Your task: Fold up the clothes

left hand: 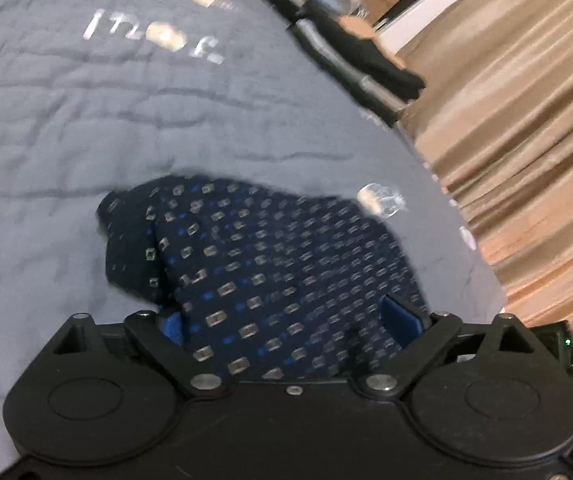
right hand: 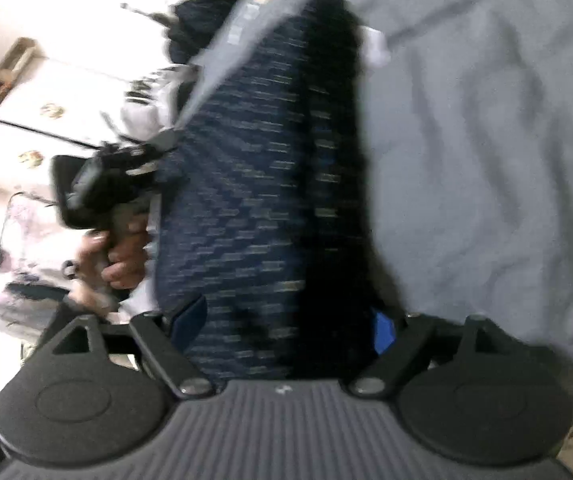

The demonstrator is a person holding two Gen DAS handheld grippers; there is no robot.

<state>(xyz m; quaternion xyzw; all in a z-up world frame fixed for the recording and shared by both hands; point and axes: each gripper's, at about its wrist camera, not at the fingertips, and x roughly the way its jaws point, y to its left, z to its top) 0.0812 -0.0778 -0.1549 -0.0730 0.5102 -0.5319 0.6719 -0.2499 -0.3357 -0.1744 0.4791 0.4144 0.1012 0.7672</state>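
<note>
We see a dark navy patterned garment [left hand: 254,264] lying bunched on a grey quilted bed cover [left hand: 66,128], near the bed's right edge in the left wrist view, where beige curtains [left hand: 526,128] hang just beside the bed. Beyond the garment the quilt lies flat and wide up to the printed lettering [left hand: 154,36].

Our left tool [left hand: 292,320] has its blue pads spread wide with the cloth draped between them; whether they press on it we cannot tell. Our right tool [right hand: 286,322] also stands wide, fabric lying between its fingers [right hand: 382,332] (the picture is blurred).

Only the right wrist view shows a hand [right hand: 122,248] gripping the left tool's handle beside the garment's long edge, with white furniture [right hand: 58,92] behind.
</note>
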